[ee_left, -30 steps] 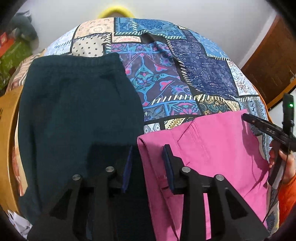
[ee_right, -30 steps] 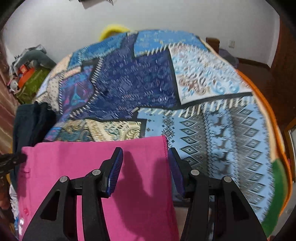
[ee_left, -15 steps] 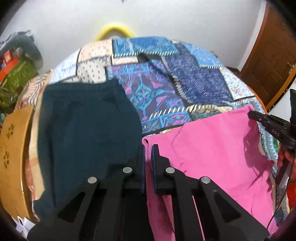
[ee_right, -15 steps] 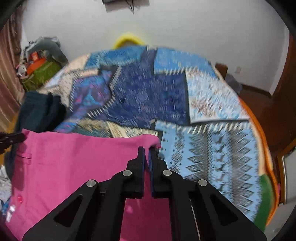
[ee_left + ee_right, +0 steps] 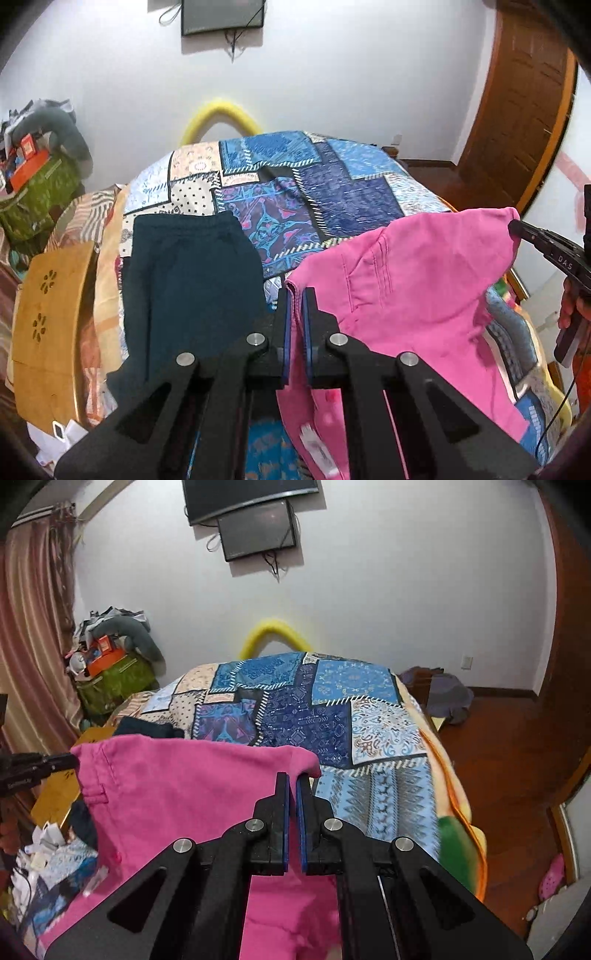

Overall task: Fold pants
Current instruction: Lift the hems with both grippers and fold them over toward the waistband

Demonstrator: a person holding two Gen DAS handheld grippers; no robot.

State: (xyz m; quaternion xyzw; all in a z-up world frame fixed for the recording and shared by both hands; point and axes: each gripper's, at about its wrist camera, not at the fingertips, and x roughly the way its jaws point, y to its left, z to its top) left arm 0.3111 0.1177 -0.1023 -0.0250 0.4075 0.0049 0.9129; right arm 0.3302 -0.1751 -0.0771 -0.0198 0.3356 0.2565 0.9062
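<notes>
Pink pants (image 5: 413,295) hang lifted above the patchwork bedspread (image 5: 332,192), stretched between my two grippers. My left gripper (image 5: 295,295) is shut on their left top corner. My right gripper (image 5: 293,779) is shut on the right top corner of the pink pants (image 5: 192,797). In the left wrist view the right gripper (image 5: 517,227) shows at the far right, clamped on the cloth. In the right wrist view the left gripper (image 5: 72,762) shows at the far left edge of the cloth. The lower part of the pants hangs out of sight below.
Dark teal pants (image 5: 192,288) lie flat on the bedspread's left side. A wooden board (image 5: 48,325) stands at the bed's left edge. A yellow curved rail (image 5: 218,114) rises behind the bed. Clutter (image 5: 110,664) is piled at the back left; a wooden door (image 5: 517,122) is right.
Both grippers shut on the pink pants' top corners, then rose, lifting the pants off the bedspread. Both views now look higher, showing the far wall and screens.
</notes>
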